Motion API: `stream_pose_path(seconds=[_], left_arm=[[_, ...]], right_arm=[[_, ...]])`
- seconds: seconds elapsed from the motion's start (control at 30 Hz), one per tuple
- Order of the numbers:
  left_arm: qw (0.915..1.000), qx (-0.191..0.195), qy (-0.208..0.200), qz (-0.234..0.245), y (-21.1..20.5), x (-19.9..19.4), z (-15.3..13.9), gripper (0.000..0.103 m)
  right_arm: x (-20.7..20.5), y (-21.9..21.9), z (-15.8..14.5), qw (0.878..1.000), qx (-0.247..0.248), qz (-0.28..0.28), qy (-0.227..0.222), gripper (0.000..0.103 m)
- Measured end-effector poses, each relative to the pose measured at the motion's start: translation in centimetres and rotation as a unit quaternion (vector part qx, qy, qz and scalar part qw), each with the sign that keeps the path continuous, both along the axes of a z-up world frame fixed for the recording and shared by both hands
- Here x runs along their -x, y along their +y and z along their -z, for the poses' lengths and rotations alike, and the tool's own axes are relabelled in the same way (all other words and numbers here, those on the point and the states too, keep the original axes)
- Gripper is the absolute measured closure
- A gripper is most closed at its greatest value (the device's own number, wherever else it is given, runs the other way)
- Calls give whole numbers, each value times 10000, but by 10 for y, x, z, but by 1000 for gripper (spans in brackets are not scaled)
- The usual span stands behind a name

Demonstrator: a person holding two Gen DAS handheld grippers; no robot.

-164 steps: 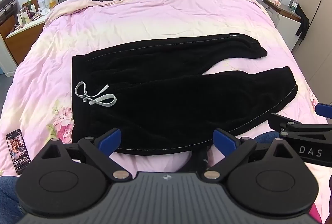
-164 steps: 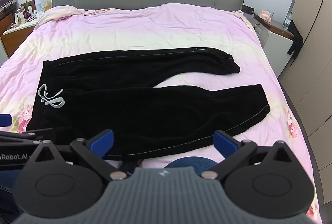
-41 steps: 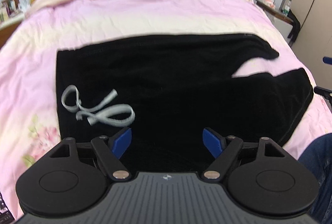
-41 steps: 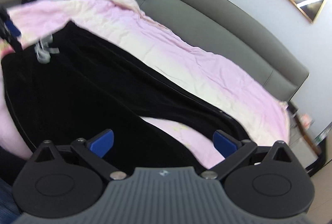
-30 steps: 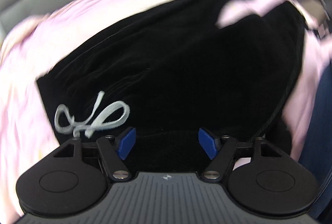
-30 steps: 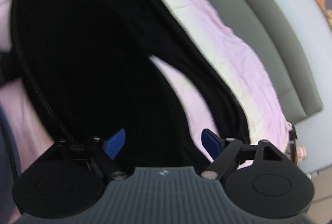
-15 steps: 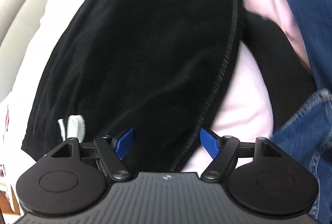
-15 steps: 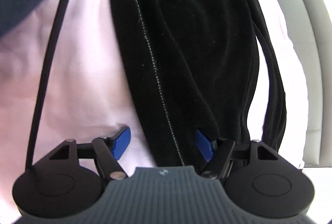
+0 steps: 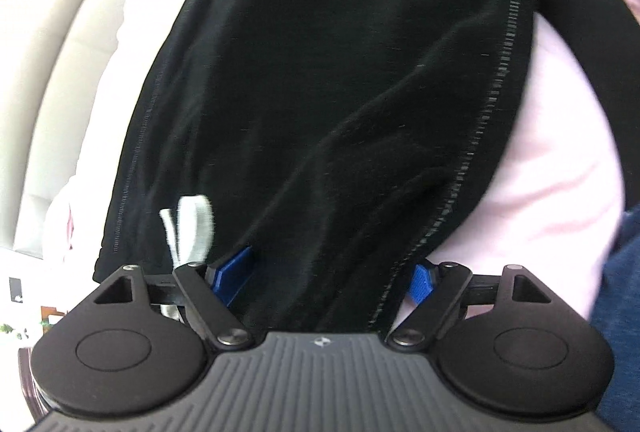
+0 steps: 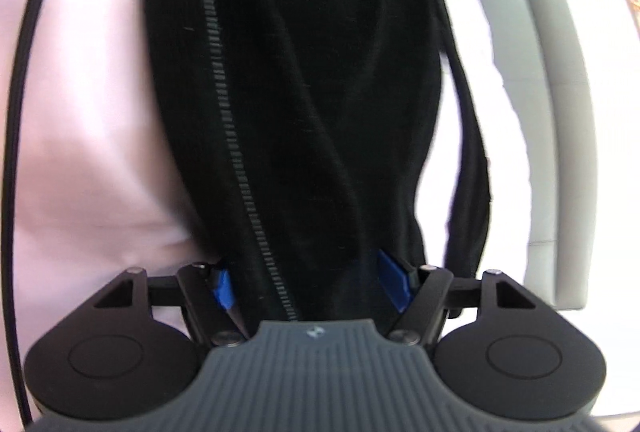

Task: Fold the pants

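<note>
The pants (image 9: pixel 340 72) lie spread flat on the pink bedsheet (image 9: pixel 552 172), a black soft pair whose stitched side seam (image 9: pixel 480 136) runs along the near edge, the edge both grippers straddle. That edge is the natural place to take hold: lifting it at two spaced points would carry one leg over the other for a lengthwise fold, I judge.

The left gripper (image 9: pixel 332 278) sits at the waist end, just beside the white drawstring (image 9: pixel 192 228). Its jaws are opening, blue pads wide apart with the seam and a bunch of cloth between them, not pinched.

The right gripper (image 10: pixel 310 282) sits farther along the leg, over the same seam (image 10: pixel 224 104). Its pads stand parted with thick fabric filling the gap; they flank the cloth closely, yet I see no clear squeeze, so I read it as released. A thin black cable (image 10: pixel 24 112) curves over the sheet at the left. The grey headboard (image 10: pixel 552 112) shows at far right.
</note>
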State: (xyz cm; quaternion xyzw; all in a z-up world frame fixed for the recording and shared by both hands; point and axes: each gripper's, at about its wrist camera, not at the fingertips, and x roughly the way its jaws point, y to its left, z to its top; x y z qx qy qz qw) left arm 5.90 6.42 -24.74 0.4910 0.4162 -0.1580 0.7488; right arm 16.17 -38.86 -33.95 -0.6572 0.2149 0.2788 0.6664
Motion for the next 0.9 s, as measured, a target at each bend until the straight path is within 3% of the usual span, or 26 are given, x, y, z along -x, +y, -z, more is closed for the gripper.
stream_pose_path(seconds=[0.07,0.2,0.33,0.5,0.57,0.63,0.8,0.87,0.9], left_arm=[[10000,9,-43,-17,1,0,1,6],[9996,-253,48,138,5,3,12,6],[9991,-420,30,58,7,-1,22,5],[9992,-400,-83,19,13,-9,11,7],[9998,-192,68,17,18,-11,6,14],[9996,-103,251,37,21,-13,7,20],[9985,-7,546,81,30,-34,18,28],[9981,63,599,92,38,-44,17,39],[9979,100,637,82,37,-42,14,49]], right_arm=[[3,-1,1,9999,-98,110,-68,38],[9,-2,6,9999,72,-115,10,52],[25,-7,15,9991,191,-302,-214,52],[37,-5,15,9981,162,-168,-572,53],[39,-8,18,9986,169,-75,-500,60],[44,-8,22,9990,240,-81,-355,79],[53,-5,26,9996,246,-11,-105,81],[57,-6,28,9993,327,-109,-107,80],[61,-6,29,9992,366,-154,-109,80]])
